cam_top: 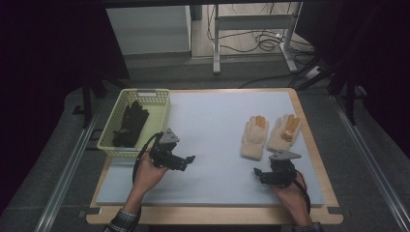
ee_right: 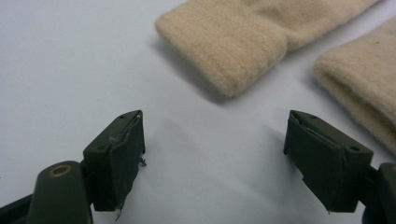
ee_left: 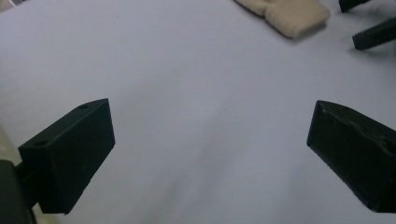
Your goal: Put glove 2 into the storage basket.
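Altogether two beige gloves (cam_top: 269,132), one basket (cam_top: 110,143).

Dim room; grey floor (cam_top: 48,159), white metal frame legs (cam_top: 216,43) and tangled cables (cam_top: 263,41) far beyond the table.

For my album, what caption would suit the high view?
Two hand-held grippers, left and right, hover open over a grey mat beside beige gloves, black gloves already in a yellow basket.

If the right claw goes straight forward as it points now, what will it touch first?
Probably the cuff of the nearer beige glove, which lies ahead of the open right claw on the grey mat. The second glove sits off to one side. Depth is uncertain.
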`<state>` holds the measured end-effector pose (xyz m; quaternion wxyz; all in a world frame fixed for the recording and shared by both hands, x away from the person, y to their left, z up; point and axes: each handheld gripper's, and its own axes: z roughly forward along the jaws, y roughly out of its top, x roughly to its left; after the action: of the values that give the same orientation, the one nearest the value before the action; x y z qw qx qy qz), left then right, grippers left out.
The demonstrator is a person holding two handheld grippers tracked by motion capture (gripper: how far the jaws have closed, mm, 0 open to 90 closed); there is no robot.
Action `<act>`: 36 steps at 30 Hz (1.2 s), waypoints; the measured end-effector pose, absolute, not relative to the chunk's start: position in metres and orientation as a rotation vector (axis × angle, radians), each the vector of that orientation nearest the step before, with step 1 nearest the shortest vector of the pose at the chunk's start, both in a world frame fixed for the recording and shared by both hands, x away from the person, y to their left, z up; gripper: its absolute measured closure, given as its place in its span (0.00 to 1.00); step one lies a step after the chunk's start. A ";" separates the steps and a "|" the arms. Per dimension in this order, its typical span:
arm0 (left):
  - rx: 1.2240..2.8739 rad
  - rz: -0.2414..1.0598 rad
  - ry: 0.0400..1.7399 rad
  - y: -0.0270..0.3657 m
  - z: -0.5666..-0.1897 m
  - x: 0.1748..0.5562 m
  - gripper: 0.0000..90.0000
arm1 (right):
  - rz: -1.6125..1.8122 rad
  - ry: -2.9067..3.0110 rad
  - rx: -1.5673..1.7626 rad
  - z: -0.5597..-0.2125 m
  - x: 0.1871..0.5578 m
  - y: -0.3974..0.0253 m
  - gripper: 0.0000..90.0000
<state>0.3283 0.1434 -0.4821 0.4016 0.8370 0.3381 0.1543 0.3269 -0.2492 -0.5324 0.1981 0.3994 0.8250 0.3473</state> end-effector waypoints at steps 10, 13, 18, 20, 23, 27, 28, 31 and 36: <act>2.149 0.372 0.866 0.135 -0.524 0.306 0.02 | 0.972 2.307 1.116 -0.533 0.327 -0.249 0.22; 2.159 0.363 0.888 0.138 -0.535 0.303 0.02 | 0.972 2.308 1.116 -0.532 0.327 -0.249 0.22; 2.209 0.383 0.924 0.141 -0.549 0.301 0.01 | 0.973 2.308 1.116 -0.532 0.327 -0.249 0.22; 2.189 0.375 0.932 0.144 -0.548 0.301 0.02 | 0.973 2.308 1.116 -0.532 0.327 -0.249 0.22; 2.201 0.339 0.957 0.144 -0.550 0.305 0.01 | 0.974 2.308 1.116 -0.532 0.327 -0.249 0.22; 2.200 0.340 0.958 0.144 -0.550 0.305 0.01 | 0.974 2.308 1.115 -0.532 0.327 -0.249 0.22; 2.200 0.341 0.958 0.144 -0.550 0.305 0.01 | 0.974 2.308 1.115 -0.532 0.327 -0.249 0.22; 2.199 0.341 0.957 0.144 -0.550 0.305 0.01 | 0.973 2.307 1.114 -0.532 0.327 -0.249 0.23; 2.198 0.341 0.957 0.144 -0.550 0.305 0.01 | 0.992 2.309 1.135 -0.530 0.326 -0.251 0.23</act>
<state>0.3050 0.1437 -0.5500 0.3526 0.8494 0.3699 0.1317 0.3261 -0.2509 -0.5303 0.1909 0.4040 0.8219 0.3533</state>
